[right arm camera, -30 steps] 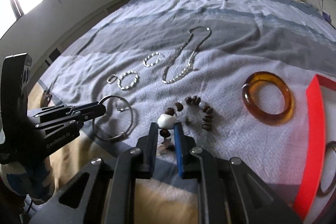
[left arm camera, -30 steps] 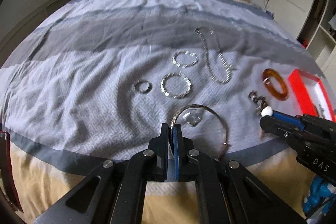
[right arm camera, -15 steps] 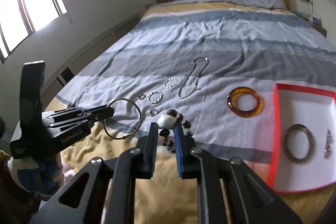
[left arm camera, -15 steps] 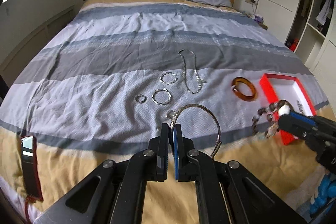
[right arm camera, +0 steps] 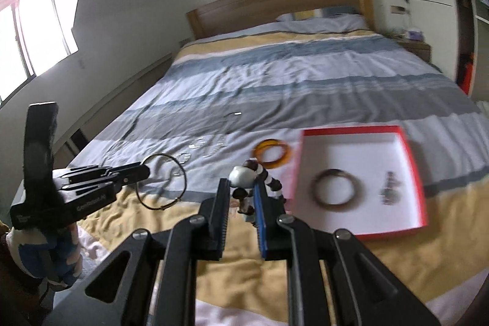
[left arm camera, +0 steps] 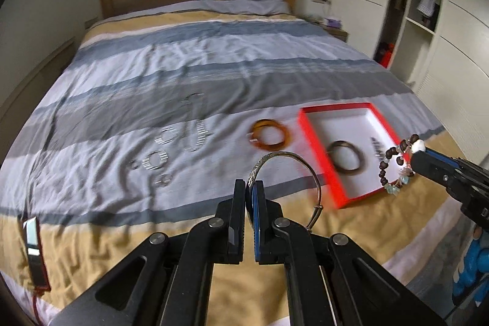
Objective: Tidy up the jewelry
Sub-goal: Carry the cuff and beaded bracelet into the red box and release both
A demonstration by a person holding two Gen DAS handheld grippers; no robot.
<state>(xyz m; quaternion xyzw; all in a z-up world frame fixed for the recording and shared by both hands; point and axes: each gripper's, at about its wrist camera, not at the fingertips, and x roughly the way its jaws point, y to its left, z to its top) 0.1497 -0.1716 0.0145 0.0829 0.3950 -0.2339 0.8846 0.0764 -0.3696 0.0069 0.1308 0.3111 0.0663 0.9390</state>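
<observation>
My left gripper (left arm camera: 250, 184) is shut on a thin silver bangle (left arm camera: 285, 156), which stands up above the bed; the same bangle (right arm camera: 161, 181) shows in the right wrist view. My right gripper (right arm camera: 241, 182) is shut on a brown bead bracelet with a white bead (right arm camera: 240, 174). That bracelet (left arm camera: 394, 155) dangles over the near right edge of the red box (left arm camera: 314, 148). A dark bangle (right arm camera: 334, 191) and a small dark piece (right arm camera: 388, 191) lie inside the red-rimmed white box (right arm camera: 417, 173). An amber bangle (left arm camera: 270, 138) lies left of it.
Several silver rings and bangles (left arm camera: 156, 161) and a silver chain (left arm camera: 195, 124) lie on the striped duvet at centre left. A dark phone-like item (left arm camera: 33, 249) sits at the bed's near left edge. A wardrobe (left arm camera: 428, 5) stands right of the bed.
Both grippers have lifted their pieces off the duvet and pulled up and back. The view has swung right, so the red box with its contents is now in full sight.
</observation>
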